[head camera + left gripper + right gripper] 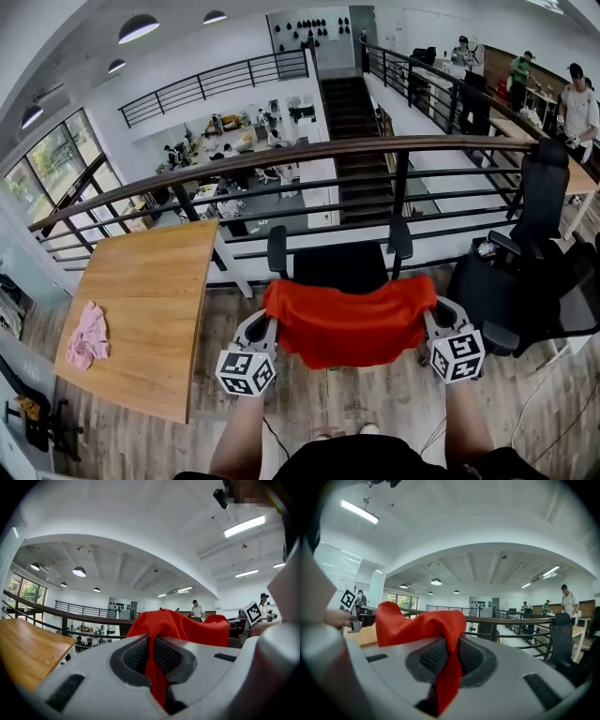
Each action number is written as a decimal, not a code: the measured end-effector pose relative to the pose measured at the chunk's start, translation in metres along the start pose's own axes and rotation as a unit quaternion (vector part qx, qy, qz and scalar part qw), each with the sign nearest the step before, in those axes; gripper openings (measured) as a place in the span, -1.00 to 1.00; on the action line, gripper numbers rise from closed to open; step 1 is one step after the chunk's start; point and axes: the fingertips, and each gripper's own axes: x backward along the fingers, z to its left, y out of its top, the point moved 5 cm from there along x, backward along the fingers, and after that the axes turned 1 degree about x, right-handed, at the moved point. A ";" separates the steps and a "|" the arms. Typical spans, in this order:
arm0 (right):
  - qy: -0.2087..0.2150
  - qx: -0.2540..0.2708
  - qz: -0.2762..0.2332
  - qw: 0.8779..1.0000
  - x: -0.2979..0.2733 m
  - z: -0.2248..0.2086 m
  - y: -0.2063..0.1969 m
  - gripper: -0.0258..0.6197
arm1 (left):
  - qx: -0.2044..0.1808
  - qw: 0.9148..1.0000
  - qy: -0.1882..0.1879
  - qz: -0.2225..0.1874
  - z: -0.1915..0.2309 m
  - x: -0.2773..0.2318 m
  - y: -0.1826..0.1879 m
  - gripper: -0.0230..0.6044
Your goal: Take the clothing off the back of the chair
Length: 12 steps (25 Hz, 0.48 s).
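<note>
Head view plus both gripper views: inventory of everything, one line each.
garment: 1, red, stretched between both grippers at the chair back
chair: 1, black, behind the garment
other chairs: black, right; count unclear
table: 1, wood, left
cloth: 1, pink, on the table
railing: 1, dark with wooden top, beyond the chair
people: several, far right
left gripper: 1, grey, shut on the garment
right gripper: 1, grey, shut on the garment
</note>
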 end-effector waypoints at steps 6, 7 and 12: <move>-0.015 0.003 -0.016 1.000 0.017 -0.002 0.012 -0.77 | -0.005 1.000 -0.005 -0.026 -0.002 0.011 0.021 -0.85; -0.017 0.004 -0.019 1.000 0.019 -0.001 0.016 -0.77 | -0.007 1.000 -0.007 -0.028 -0.002 0.012 0.024 -0.85; -0.024 0.000 -0.040 0.999 0.034 0.009 0.033 -0.77 | -0.022 0.999 -0.019 -0.045 -0.006 0.025 0.039 -0.85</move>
